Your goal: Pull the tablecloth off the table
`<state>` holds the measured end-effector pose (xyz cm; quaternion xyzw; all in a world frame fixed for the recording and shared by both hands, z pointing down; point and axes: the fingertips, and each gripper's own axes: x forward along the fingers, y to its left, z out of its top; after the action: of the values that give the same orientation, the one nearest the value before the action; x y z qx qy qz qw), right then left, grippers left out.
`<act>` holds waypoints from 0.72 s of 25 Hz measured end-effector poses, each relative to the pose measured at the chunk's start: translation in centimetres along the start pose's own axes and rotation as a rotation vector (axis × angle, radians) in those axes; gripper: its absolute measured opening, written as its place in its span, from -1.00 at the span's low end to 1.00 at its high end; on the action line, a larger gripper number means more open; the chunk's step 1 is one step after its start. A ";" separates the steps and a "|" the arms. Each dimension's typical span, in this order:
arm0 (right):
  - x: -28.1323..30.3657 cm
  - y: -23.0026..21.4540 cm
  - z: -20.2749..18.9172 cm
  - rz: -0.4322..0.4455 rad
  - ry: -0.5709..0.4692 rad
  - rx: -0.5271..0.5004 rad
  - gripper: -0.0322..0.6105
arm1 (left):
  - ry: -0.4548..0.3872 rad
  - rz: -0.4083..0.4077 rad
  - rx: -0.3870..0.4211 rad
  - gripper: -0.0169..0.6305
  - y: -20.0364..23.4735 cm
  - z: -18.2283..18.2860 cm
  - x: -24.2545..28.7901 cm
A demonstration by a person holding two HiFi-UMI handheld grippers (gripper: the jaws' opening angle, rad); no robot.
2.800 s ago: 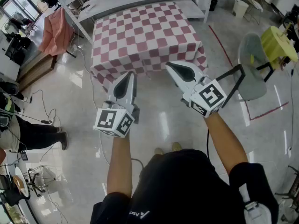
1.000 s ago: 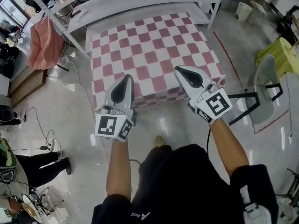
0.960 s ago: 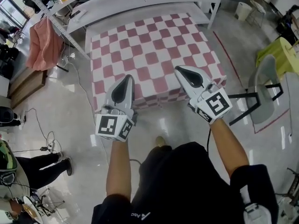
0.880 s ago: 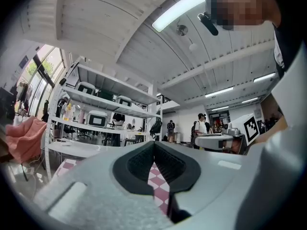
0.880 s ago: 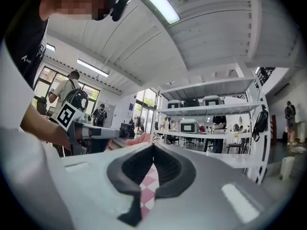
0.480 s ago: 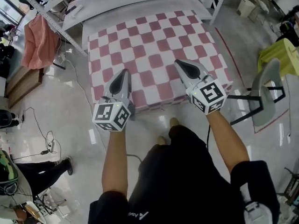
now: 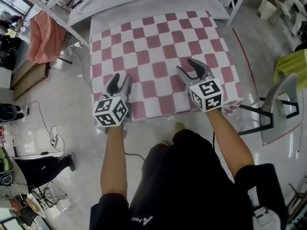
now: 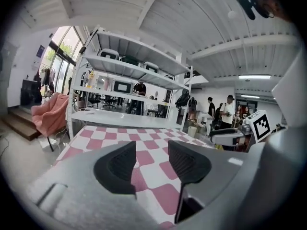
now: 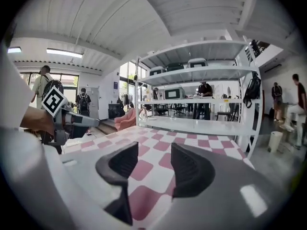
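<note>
The left gripper [image 7: 120, 82] and right gripper [image 7: 187, 68] have just been opening their jaws, with nothing between them. The cloth [image 7: 158, 42] lies spread flat directly below. Its near edge runs crosswise just behind both tips, equally close to each.

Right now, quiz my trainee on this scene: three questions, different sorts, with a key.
1. True or false: the left gripper is shut on the tablecloth.
2. The tablecloth's pattern is: A stripes, B pink-and-white checks, C plain grey.
3. Fill in: in the head view, the right gripper hovers nearer the tablecloth's ____ edge (top or bottom of the picture).
Key: 1 false; both grippers' jaws have just been opening, with nothing between them. 2 B. 3 bottom.
</note>
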<state>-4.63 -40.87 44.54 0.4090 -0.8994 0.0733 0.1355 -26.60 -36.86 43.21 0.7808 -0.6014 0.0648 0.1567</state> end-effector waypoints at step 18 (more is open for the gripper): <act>8.1 -10.2 -10.5 -0.128 0.420 0.083 -0.01 | 0.443 0.199 0.000 -0.09 7.9 -9.3 9.6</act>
<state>-0.10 -50.76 57.16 0.4462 -0.8200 0.1852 0.3069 -30.75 -44.47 56.03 0.6845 -0.6263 0.2493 0.2776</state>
